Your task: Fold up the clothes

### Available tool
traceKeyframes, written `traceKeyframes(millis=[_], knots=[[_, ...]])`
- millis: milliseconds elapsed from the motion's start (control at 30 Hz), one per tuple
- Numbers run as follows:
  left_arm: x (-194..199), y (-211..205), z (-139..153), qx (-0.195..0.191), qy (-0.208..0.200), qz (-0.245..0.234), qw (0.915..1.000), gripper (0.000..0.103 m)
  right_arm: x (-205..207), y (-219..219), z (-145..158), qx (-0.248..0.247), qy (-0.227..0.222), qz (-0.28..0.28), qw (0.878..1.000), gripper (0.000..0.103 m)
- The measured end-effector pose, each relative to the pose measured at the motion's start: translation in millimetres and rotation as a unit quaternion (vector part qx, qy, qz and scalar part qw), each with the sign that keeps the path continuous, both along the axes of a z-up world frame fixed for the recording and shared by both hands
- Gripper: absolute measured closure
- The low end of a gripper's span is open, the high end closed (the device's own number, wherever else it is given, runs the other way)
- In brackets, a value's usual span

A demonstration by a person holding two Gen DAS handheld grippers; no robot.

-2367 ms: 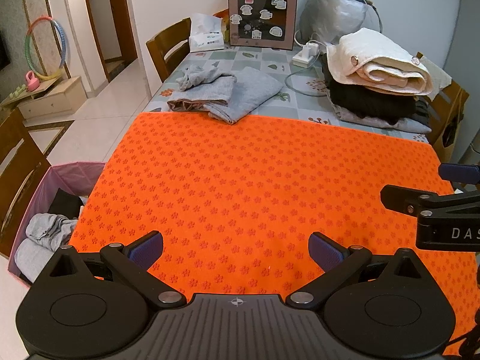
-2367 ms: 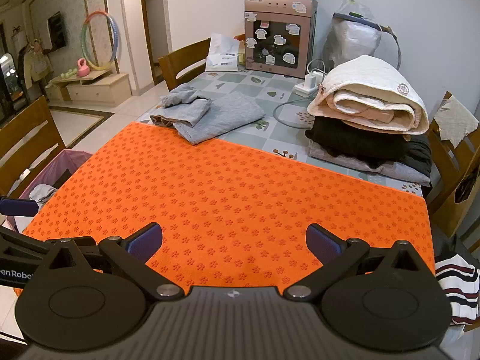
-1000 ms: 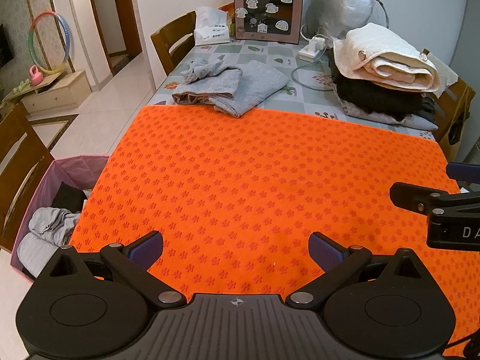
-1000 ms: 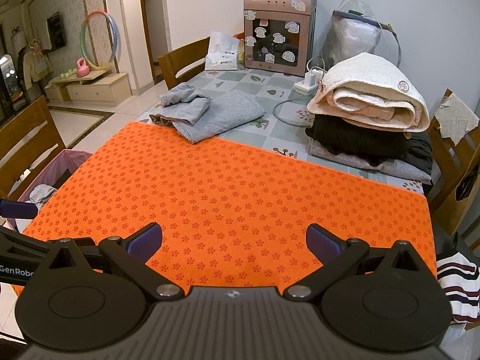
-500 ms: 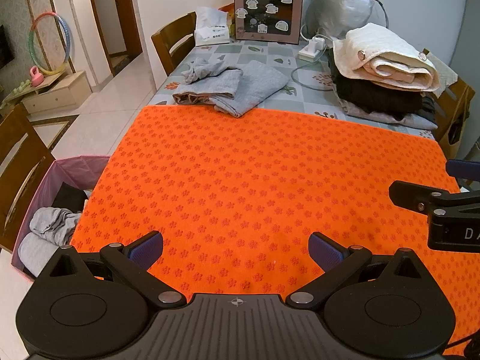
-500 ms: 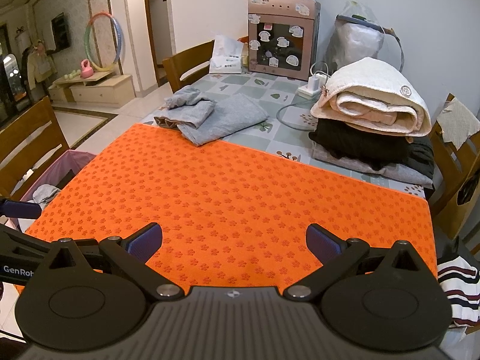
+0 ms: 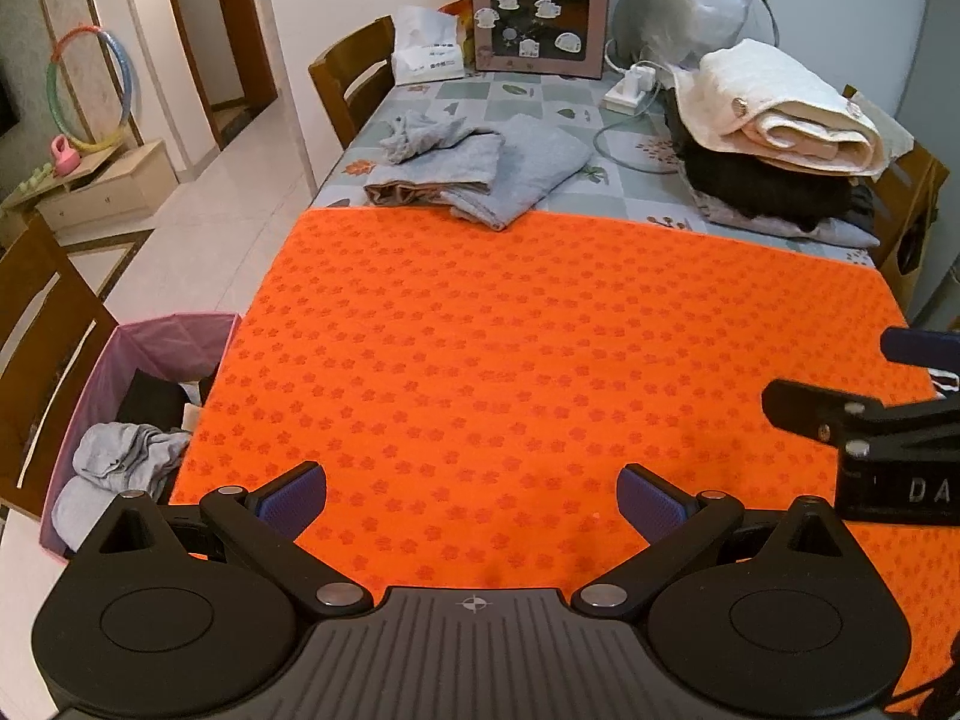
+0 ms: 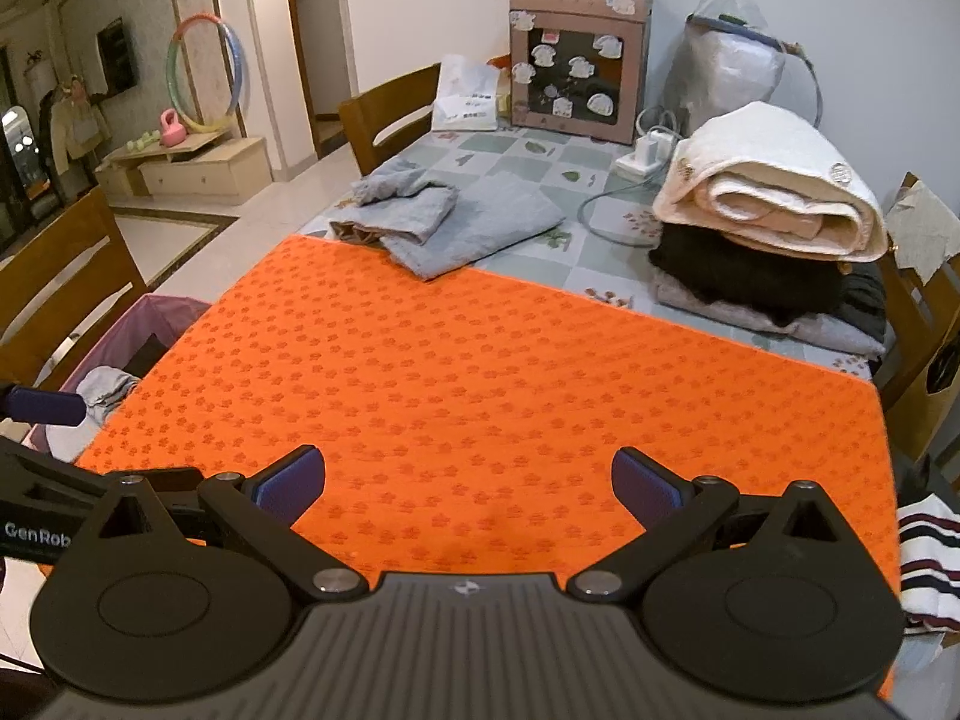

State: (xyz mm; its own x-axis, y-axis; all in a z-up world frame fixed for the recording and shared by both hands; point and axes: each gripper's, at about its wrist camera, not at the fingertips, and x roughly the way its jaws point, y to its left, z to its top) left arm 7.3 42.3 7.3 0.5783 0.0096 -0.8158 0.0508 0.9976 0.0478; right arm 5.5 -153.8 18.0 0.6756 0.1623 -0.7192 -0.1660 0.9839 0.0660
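Note:
An orange mat (image 7: 540, 348) with a flower print covers the near half of the table; it also shows in the right wrist view (image 8: 492, 390). Grey clothes (image 7: 480, 171) lie in a loose heap just beyond its far edge, also in the right wrist view (image 8: 456, 222). My left gripper (image 7: 471, 498) is open and empty over the mat's near edge. My right gripper (image 8: 468, 483) is open and empty beside it, to its right. A pink basket (image 7: 150, 360) with grey and black clothes stands on the floor at the left.
A stack of folded clothes with a cream blanket on top (image 8: 774, 204) sits at the far right. A pink cabinet (image 7: 540, 6), a power strip (image 7: 636, 87) with cable and a tissue bag (image 7: 426, 57) stand at the back. Wooden chairs (image 7: 351, 75) surround the table. A striped garment (image 8: 927, 564) lies at the right.
Both grippers have drifted slightly, so the views have shifted a little. Both stay open and empty. The clothes have not moved.

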Motion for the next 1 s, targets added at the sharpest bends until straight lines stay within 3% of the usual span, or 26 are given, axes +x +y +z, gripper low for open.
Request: traceKeyframes(millis=[500, 700, 1000], knots=[[49, 79, -15, -0.009, 0.012, -0.046, 0.9988, 0.0, 44, 82, -12, -0.002, 0.024, -0.038, 0.999, 0.001], [82, 106, -27, -0.007, 0.01, -0.046, 0.9989, 0.0, 94, 100, -16, -0.007, 0.028, -0.046, 0.999, 0.003], [155, 129, -53, -0.017, 0.009, -0.047, 0.9987, 0.0, 203, 107, -30, -0.021, 0.02, -0.042, 0.999, 0.009]])
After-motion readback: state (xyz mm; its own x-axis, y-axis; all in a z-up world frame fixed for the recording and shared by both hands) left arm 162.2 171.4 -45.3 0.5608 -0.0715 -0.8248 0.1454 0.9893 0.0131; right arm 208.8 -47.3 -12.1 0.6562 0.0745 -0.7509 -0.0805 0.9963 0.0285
